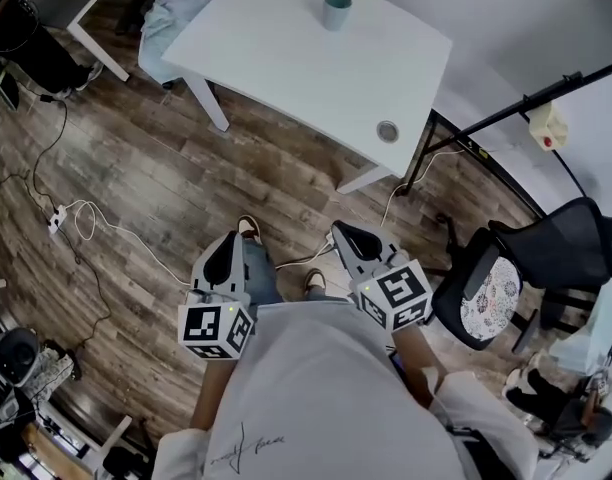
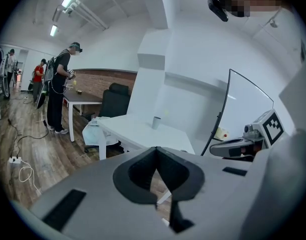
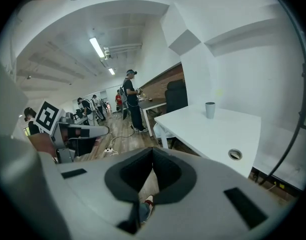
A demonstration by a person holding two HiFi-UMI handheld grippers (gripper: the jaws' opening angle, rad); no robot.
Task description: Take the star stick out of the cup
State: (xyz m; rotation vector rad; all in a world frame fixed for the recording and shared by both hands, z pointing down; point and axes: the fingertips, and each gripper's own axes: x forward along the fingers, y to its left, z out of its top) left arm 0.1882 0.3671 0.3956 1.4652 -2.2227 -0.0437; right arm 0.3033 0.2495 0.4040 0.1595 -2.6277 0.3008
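Cup (image 1: pixel 337 10): small, teal-grey, upright on white table (image 1: pixel 286 53). Left gripper (image 1: pixel 226 251) and right gripper (image 1: pixel 348 238): jaws together, nothing held.

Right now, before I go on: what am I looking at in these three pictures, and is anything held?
There is no robot arm: a person holds a two-jaw gripper in each hand. The head view looks down on the left gripper and right gripper, held near the body over a wood floor. The two gripper views look along each gripper's jaws. Both are shut, holding nothing. Ahead stands a white table with a cup; no star stick shows.
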